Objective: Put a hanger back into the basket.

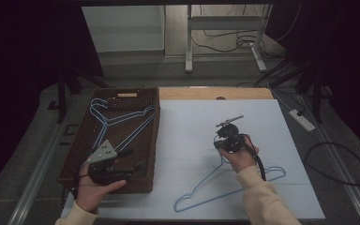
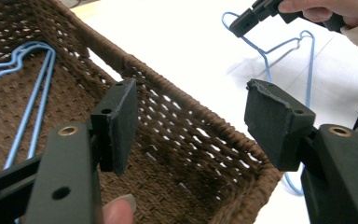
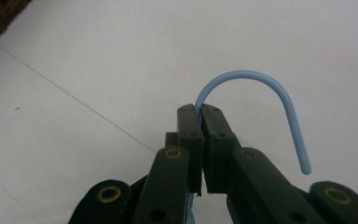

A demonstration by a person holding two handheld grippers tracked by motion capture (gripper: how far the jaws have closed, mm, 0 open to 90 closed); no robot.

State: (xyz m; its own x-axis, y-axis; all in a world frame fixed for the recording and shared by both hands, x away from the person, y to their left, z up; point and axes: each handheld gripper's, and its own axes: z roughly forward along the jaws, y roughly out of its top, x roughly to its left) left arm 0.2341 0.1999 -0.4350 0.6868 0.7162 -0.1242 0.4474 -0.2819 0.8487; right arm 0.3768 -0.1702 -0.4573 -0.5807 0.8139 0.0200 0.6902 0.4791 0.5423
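A light-blue wire hanger (image 1: 200, 182) lies on the white tabletop (image 1: 187, 126), its hook toward my right hand. My right gripper (image 1: 221, 144) is shut on the stem just below the hook; in the right gripper view the jaws (image 3: 200, 109) pinch the wire and the blue hook (image 3: 261, 74) curves out above them. My left gripper (image 1: 133, 159) hovers open over the near right corner of a brown wicker basket (image 1: 157, 122), nothing between its pads (image 2: 191, 112). Two more blue hangers (image 1: 117, 119) lie inside the basket (image 2: 200, 126). The left gripper view also catches the right gripper (image 2: 244, 21) on the hanger (image 2: 265, 51).
The basket fills the table's left side, its right wall beside the white surface. Behind the table stand metal desk legs (image 1: 188, 42) and loose cables on the floor. A white power strip (image 1: 302, 119) lies on the floor at the right.
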